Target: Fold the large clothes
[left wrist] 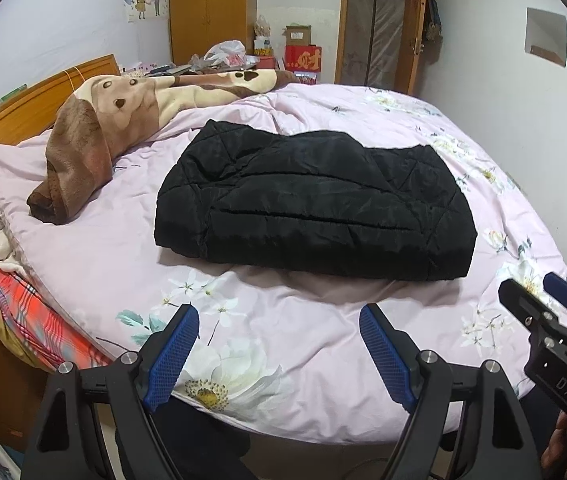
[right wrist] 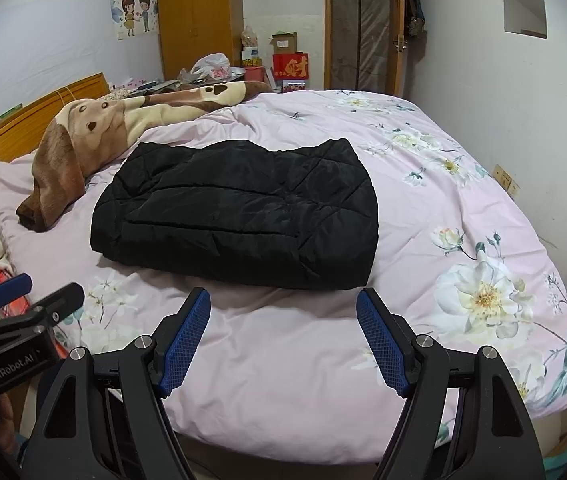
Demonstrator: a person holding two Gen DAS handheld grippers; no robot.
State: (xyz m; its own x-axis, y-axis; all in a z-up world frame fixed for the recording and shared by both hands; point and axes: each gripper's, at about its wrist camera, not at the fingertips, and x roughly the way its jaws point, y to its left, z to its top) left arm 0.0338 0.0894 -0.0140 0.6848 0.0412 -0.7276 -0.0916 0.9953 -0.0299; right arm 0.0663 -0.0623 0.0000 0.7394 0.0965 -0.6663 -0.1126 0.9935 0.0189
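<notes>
Black quilted padded jacket, folded into a thick rectangular bundle, lies on the pink floral bedspread about mid-bed, well apart from both grippers. It looks soft and puffy, fairly light for its bulk, with a slick shell that I judge would slide between pads and spring open if held by 1 layer only. The stacked near edge, facing the grippers, seems the best place to take hold: pinch through all layers near each of the 2 near corners so the fold stays together. Its long axis runs left to right across the bed in both views; the thick folded edge points toward the cameras and the uneven far edge toward the wardrobe wall.

Beside its far left corner a brown and cream plush blanket trails toward the wooden headboard, not touching the jacket as far as I can tell.

Nearer, the left gripper hangs over the bedspread's front part, jaws spread wide with nothing between them. Likewise the right gripper stands wide and empty, short of the jacket's near edge.
</notes>
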